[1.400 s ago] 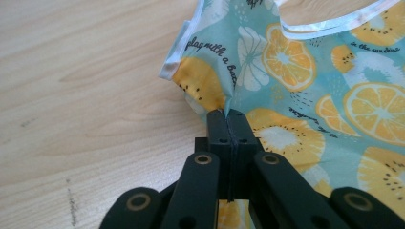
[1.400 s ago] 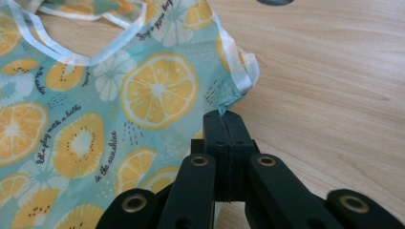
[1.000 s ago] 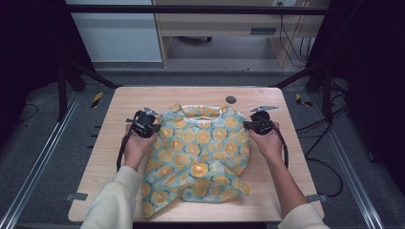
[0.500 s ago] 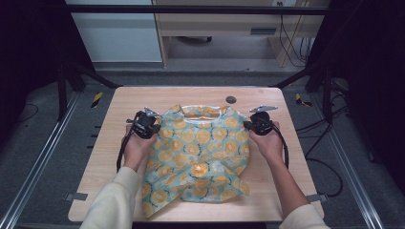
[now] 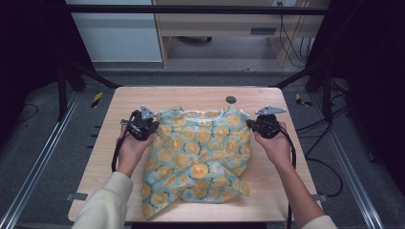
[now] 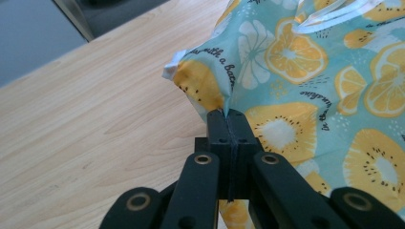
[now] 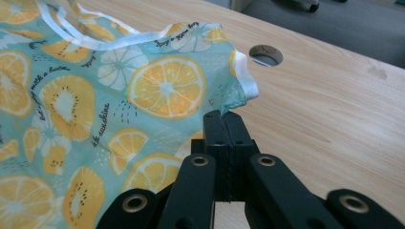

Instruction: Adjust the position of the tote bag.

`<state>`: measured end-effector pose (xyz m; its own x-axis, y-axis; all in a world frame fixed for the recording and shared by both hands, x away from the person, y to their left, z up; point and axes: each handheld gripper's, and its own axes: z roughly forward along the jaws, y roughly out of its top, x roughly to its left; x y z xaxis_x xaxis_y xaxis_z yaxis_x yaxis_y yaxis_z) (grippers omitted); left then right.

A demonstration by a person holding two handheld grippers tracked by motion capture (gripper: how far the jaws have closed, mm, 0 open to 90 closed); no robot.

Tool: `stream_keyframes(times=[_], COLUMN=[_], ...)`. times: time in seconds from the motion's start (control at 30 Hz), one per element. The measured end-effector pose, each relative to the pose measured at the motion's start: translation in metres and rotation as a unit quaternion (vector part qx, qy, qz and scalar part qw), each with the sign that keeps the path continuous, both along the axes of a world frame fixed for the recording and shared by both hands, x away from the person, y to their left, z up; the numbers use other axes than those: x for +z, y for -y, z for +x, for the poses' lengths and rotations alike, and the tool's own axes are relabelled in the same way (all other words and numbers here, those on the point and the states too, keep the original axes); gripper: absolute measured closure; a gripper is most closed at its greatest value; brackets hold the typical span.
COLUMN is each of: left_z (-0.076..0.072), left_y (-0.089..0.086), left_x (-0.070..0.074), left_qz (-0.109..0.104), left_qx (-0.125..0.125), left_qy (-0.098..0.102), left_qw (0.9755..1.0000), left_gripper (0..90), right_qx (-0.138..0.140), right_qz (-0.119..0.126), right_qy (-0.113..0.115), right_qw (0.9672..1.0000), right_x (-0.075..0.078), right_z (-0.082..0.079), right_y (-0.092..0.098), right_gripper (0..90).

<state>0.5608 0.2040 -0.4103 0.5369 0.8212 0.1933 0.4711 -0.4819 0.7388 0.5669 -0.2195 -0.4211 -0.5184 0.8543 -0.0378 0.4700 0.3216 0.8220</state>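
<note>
Pinching garment (image 5: 198, 152) shoulders w/ left tool (image 5: 143, 125) & right tool (image 5: 262, 125), both clamped; next: lift evenly off worktop (image 5: 191, 95).

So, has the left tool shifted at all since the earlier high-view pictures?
Cannot tell. The left tool, shut on the fruit-print garment, sits at about the same spot relative to the table hole.

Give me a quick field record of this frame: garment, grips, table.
garment: teal citrus-print top, spread on the table, white-trimmed neckline at the far edge
left gripper: fingers shut on the top's shoulder corner
right gripper: fingers shut on the other shoulder corner
table: light wood, round hole beyond the neckline
near hem: rumpled, lying on the table
hands: one on each gripper, either side of the top
</note>
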Motion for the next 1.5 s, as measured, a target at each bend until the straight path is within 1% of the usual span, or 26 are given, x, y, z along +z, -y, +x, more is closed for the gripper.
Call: stream_keyframes(times=[0.13,0.17,0.2,0.4,0.43,0.47,0.5,0.53,0.6,0.63,0.67,0.87,0.9,0.93,0.97,1.03,1.07,1.1,1.17,1.3,1.33,1.37,1.4,1.43,1.47,1.5], left_z=[-0.005,-0.008,-0.01,-0.036,-0.036,-0.046,-0.046,-0.056,-0.066,-0.066,-0.076,-0.109,-0.109,-0.118,-0.118,-0.13,-0.132,-0.135,-0.14,-0.153,-0.153,-0.161,-0.161,-0.166,-0.176,-0.181], left_y=[-0.001,-0.001,-0.001,-0.003,-0.003,-0.003,-0.003,-0.004,-0.005,-0.005,-0.006,-0.009,-0.009,-0.012,-0.012,-0.016,-0.017,-0.018,-0.018,-0.019,-0.019,-0.019,-0.019,-0.02,-0.021,-0.022], left_x=[0.003,0.004,0.005,0.01,0.01,0.012,0.012,0.014,0.015,0.015,0.017,0.021,0.021,0.023,0.023,0.028,0.03,0.032,0.037,0.045,0.045,0.046,0.046,0.044,0.039,0.036], left_qz=[0.001,0.003,0.003,0.007,0.007,0.012,0.012,0.01,0.008,0.008,0.005,-0.011,-0.011,-0.018,-0.018,-0.029,-0.033,-0.032,-0.036,-0.042,-0.042,-0.045,-0.045,-0.048,-0.06,-0.066], left_qx=[-0.005,-0.008,-0.011,-0.031,-0.031,-0.04,-0.04,-0.047,-0.054,-0.054,-0.062,-0.081,-0.081,-0.083,-0.083,-0.086,-0.085,-0.088,-0.089,-0.098,-0.098,-0.104,-0.104,-0.107,-0.112,-0.114], left_qy=[0.008,0.013,0.016,0.046,0.046,0.053,0.053,0.057,0.061,0.061,0.066,0.078,0.078,0.08,0.08,0.086,0.089,0.088,0.095,0.104,0.104,0.108,0.108,0.108,0.103,0.103], left_qw=[1.0,0.9999,0.9998,0.9985,0.9985,0.9977,0.9977,0.9972,0.9966,0.9966,0.9958,0.9936,0.9936,0.9932,0.9932,0.9922,0.9919,0.9917,0.9908,0.9889,0.9889,0.9876,0.9876,0.9872,0.9865,0.986], left_gripper=[90.0,90.0,90.0,90.0,90.0,90.0,90.0,90.0,90.0,90.0,90.0,90.0,90.0,90.0,90.0,90.0,90.0,90.0,90.0,90.0,90.0,90.0,90.0,90.0,90.0,90.0], right_qx=[0.009,0.012,0.012,0.025,0.028,0.033,0.033,0.038,0.043,0.047,0.051,0.066,0.069,0.07,0.07,0.075,0.076,0.077,0.079,0.083,0.085,0.087,0.09,0.09,0.095,0.096], right_qz=[-0.001,0.005,0.005,0.012,0.012,0.01,0.01,0.013,0.014,0.015,0.016,0.025,0.025,0.026,0.026,0.026,0.025,0.025,0.028,0.033,0.036,0.037,0.037,0.037,0.039,0.039], right_qy=[0.011,0.018,0.018,0.039,0.041,0.048,0.048,0.054,0.058,0.061,0.064,0.079,0.081,0.083,0.083,0.087,0.089,0.091,0.093,0.106,0.11,0.113,0.114,0.114,0.115,0.115], right_qw=[0.9999,0.9998,0.9998,0.9989,0.9987,0.9982,0.9982,0.9977,0.9973,0.9969,0.9965,0.9944,0.994,0.9937,0.9937,0.993,0.9928,0.9926,0.9921,0.9903,0.9897,0.9891,0.9887,0.9887,0.9881,0.9879], right_x=[0.003,0.007,0.007,0.015,0.016,0.017,0.017,0.018,0.02,0.021,0.023,0.028,0.029,0.03,0.03,0.033,0.034,0.036,0.039,0.047,0.049,0.051,0.051,0.051,0.05,0.049], right_z=[-0.008,-0.014,-0.014,-0.034,-0.038,-0.043,-0.043,-0.053,-0.061,-0.066,-0.072,-0.101,-0.106,-0.11,-0.11,-0.121,-0.123,-0.125,-0.128,-0.139,-0.142,-0.148,-0.151,-0.151,-0.161,-0.165], right_y=[0.001,0.002,0.002,0.007,0.007,0.008,0.008,0.009,0.009,0.01,0.01,0.013,0.014,0.015,0.015,0.017,0.017,0.017,0.018,0.018,0.019,0.019,0.02,0.02,0.021,0.021], right_gripper=[90.0,90.0,90.0,90.0,90.0,90.0,90.0,90.0,90.0,90.0,90.0,90.0,90.0,90.0,90.0,90.0,90.0,90.0,90.0,90.0,90.0,90.0,90.0,90.0,90.0,90.0])
